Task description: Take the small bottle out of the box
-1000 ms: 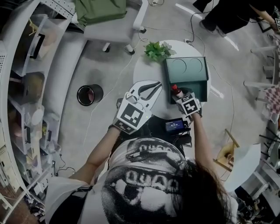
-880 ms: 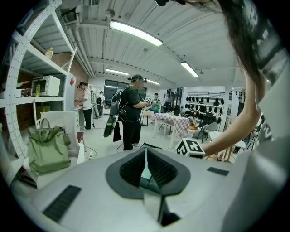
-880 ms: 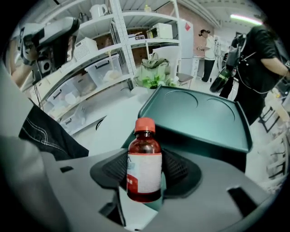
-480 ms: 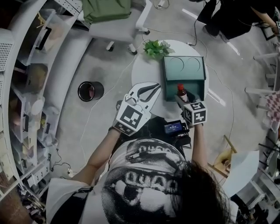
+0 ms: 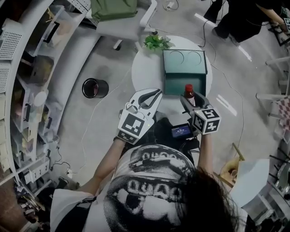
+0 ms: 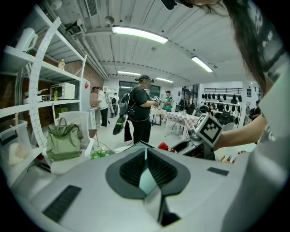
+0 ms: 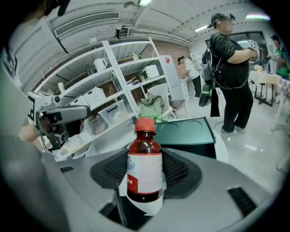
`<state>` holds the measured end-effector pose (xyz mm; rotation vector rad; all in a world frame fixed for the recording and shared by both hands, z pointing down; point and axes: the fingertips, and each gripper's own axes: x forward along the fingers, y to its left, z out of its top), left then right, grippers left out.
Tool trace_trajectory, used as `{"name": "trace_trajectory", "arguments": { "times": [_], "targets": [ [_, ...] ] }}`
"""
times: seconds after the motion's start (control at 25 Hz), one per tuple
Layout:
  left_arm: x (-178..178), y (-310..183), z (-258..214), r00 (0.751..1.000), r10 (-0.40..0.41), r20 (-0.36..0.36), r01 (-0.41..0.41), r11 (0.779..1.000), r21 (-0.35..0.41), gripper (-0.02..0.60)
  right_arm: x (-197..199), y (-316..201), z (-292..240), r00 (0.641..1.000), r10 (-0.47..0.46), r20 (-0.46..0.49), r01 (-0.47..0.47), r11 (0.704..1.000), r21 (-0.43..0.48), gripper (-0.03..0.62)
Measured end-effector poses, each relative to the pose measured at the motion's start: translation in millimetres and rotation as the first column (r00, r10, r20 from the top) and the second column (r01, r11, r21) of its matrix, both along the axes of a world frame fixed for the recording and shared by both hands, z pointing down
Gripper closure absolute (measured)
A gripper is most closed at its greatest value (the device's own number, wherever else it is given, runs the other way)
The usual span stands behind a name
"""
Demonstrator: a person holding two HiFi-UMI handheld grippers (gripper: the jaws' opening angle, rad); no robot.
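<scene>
The small brown bottle [image 5: 189,94] with a red cap and white label stands upright between the jaws of my right gripper [image 5: 192,100], which is shut on it. In the right gripper view the bottle [image 7: 145,168] fills the middle, above and in front of the dark green box [image 7: 186,131]. The box [image 5: 185,68] sits on the round white table [image 5: 144,72], its open front facing me. My left gripper [image 5: 149,96] hovers over the table's near left edge, jaws together and holding nothing; its pads [image 6: 156,170] nearly touch.
A green plant [image 5: 156,42] stands at the table's far edge. A black bin [image 5: 94,87] is on the floor to the left, with shelving beyond it. A chair with a green bag [image 5: 115,9] stands at the back, and a person stands at the top right.
My right gripper has drawn the bottle up out of the box's front and back toward me. The left gripper stayed about where it was.
</scene>
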<state>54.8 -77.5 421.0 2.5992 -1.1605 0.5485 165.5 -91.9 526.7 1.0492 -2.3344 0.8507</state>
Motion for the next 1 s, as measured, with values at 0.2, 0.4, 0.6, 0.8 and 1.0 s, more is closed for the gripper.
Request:
{"name": "trace_trajectory", "arguments": {
  "times": [0.2,0.4,0.6,0.8,1.0],
  "targets": [
    [16.6,25.1,-4.7,0.999,-0.029,0.018,0.029,0.999,0.016,0.558,12.0,19.8,-23.2,0.999,-0.025,0.04,0.023,0.998,0.051,0.372],
    [26.5,51.0,-11.3,0.998,-0.057,0.026,0.056,0.998,0.028,0.558,16.1,40.9,-43.7,0.995,-0.043,0.095,0.034,0.995,0.095,0.372],
    [28.1,76.4,-14.1,0.996,-0.08,0.037,0.079,0.996,0.029,0.558,15.4,60.5,-55.5,0.989,-0.058,0.133,0.042,0.992,0.12,0.372],
    [29.3,97.1,-15.2,0.995,-0.091,0.031,0.09,0.996,0.023,0.558,14.3,78.3,-62.9,0.986,-0.069,0.155,0.048,0.989,0.137,0.372],
    [28.9,112.6,-19.8,0.995,-0.094,0.014,0.094,0.995,0.015,0.568,9.0,91.0,-70.5,0.983,-0.082,0.165,0.057,0.987,0.15,0.372]
  ]
}}
